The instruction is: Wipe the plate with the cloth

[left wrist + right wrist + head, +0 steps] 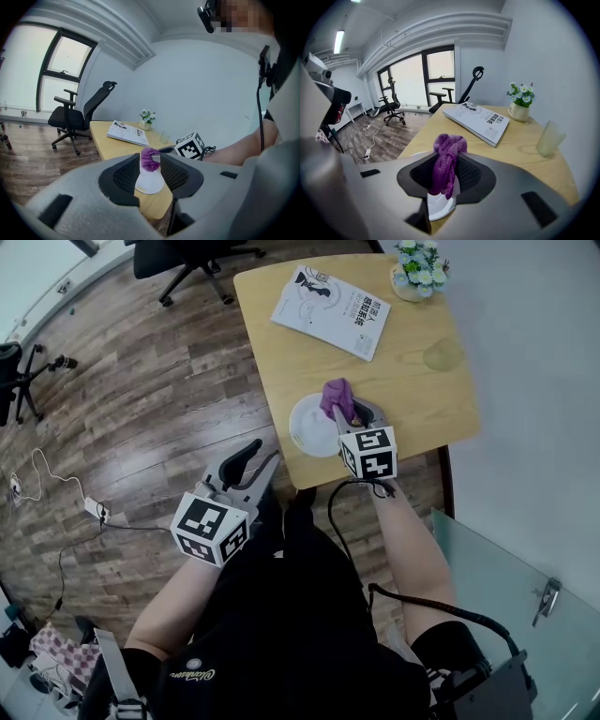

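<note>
A round white plate lies near the front edge of the wooden table. My right gripper is over the plate's right side, shut on a purple cloth that bunches above the jaws and hangs down between them. Below the cloth, part of the plate shows. My left gripper is held off the table, to the left of its front corner, open and empty. In the left gripper view, the plate and the cloth show through the gap between the jaws.
A white book lies at the table's back. A small pot of flowers stands in the far right corner, with a clear cup in front of it. An office chair and cables are on the wood floor at left.
</note>
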